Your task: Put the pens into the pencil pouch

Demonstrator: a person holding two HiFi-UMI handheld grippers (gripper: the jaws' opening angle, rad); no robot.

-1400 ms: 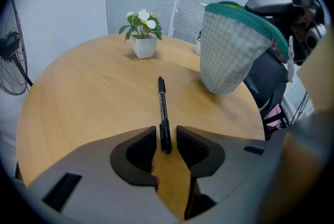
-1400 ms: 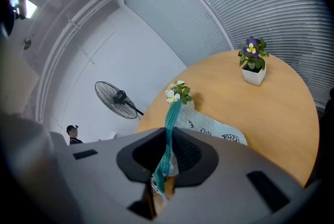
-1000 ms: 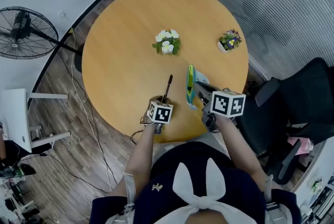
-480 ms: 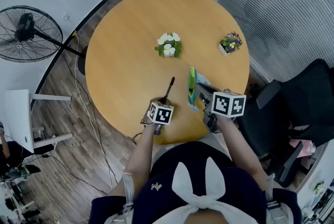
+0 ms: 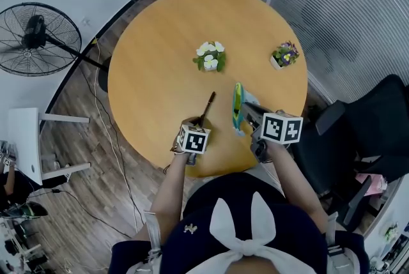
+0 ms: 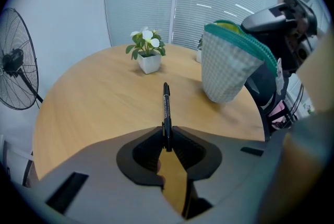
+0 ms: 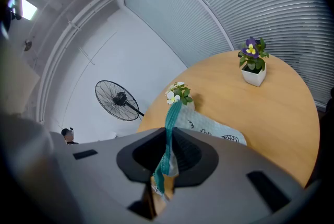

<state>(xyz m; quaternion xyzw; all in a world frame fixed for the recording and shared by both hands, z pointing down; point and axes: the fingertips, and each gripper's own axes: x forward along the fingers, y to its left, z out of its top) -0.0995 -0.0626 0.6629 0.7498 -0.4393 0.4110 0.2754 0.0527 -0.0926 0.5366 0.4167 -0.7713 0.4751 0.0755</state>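
A black pen (image 5: 206,110) (image 6: 166,113) sticks out forward from my left gripper (image 5: 200,124) (image 6: 167,142), whose jaws are shut on its near end; the pen is lifted off the round wooden table (image 5: 166,75). To its right my right gripper (image 5: 246,114) (image 7: 166,165) is shut on the teal zipper edge of the white pencil pouch (image 5: 237,106) (image 7: 209,126), holding its mouth up. In the left gripper view the pouch (image 6: 227,63) hangs open-topped to the right of the pen.
Two small potted plants stand on the table: white flowers (image 5: 209,56) (image 6: 147,53) at the middle, purple flowers (image 5: 284,53) (image 7: 252,61) at the right. A floor fan (image 5: 32,39) stands left of the table, a black chair (image 5: 370,132) at the right.
My left gripper has closed on the pen and raised it a little off the table. The right gripper and pouch have kept still.
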